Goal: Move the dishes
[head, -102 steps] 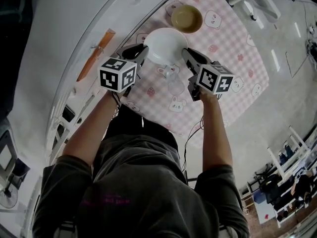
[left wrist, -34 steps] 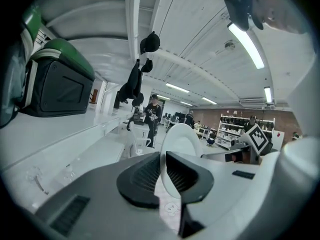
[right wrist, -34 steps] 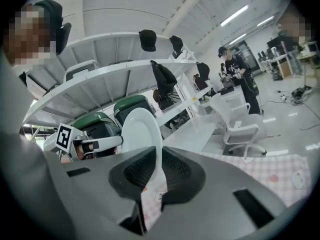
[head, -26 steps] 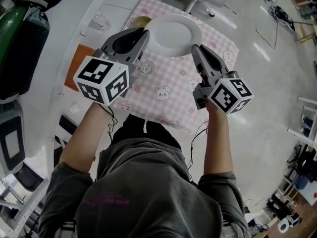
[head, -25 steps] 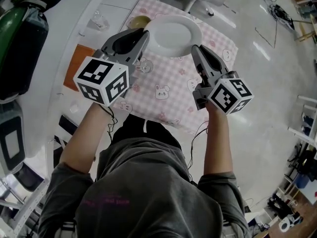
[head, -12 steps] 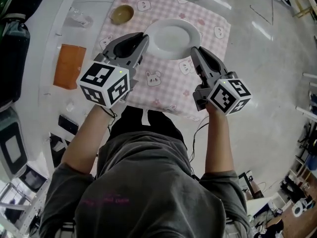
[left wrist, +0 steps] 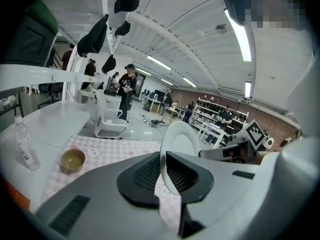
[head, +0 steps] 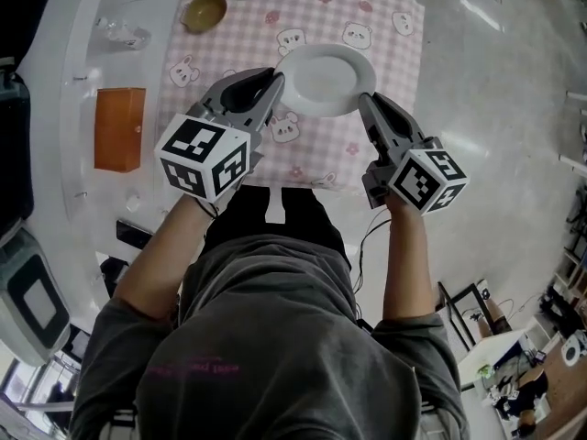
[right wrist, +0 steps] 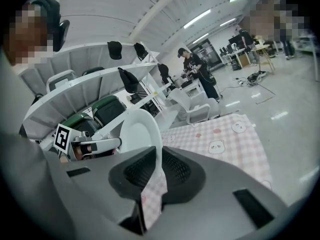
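A white plate [head: 323, 79] is held in the air over the pink checked cloth [head: 321, 7], above the part of the cloth nearest the person. The cloth is spread on a white tabletop [head: 151, 62]. The plate is gripped from two opposite sides.

Its left rim is pinched by the jaws of the left gripper [head: 275, 82]. In the left gripper view the thin white edge is seen end-on between the two ribbed black pads, which are pressed against its two faces. Its right rim is pinched in the same way by the jaws of the right gripper [head: 366, 101]. In the right gripper view the rim is likewise clamped between the pads. In both gripper views the cloth is seen below the plate, which is carried clear of it.

A small brown bowl [head: 204, 11] is set at the cloth's far left corner. A clear bottle [head: 119, 33] is placed on the bare tabletop just left of the cloth, beside that corner. A flat orange thing [head: 120, 128] is laid on the tabletop to the left of the cloth, level with its near half. A white chair [left wrist: 107, 121] is seen beyond the cloth's far edge.
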`<state>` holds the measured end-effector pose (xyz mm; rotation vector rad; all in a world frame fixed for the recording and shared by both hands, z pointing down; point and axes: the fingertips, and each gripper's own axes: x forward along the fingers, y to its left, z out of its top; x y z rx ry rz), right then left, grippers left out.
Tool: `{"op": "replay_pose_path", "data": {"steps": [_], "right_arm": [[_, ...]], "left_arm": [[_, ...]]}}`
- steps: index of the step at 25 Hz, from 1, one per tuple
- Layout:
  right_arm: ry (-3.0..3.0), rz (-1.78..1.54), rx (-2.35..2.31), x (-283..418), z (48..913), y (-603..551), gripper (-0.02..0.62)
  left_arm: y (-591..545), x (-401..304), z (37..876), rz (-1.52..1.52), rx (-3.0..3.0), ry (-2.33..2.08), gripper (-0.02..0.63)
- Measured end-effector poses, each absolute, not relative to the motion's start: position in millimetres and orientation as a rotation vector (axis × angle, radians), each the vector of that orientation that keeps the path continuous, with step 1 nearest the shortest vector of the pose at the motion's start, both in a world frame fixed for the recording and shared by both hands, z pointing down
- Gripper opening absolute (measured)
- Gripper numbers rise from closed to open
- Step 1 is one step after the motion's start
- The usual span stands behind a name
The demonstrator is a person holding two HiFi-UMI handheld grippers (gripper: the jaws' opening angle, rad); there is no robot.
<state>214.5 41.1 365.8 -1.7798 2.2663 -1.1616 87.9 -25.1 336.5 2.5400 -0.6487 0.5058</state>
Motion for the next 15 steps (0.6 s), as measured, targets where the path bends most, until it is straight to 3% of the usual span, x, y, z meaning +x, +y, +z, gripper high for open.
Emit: {"op": "replay_pose_path", "data": {"steps": [15], "right_arm": [[2.138, -1.428, -1.853, 197.7, 444.3, 89.5, 0.043]], "left_arm": [[10.8, 78.1, 423.3, 0.677, 2.413, -0.498, 0.040]]}}
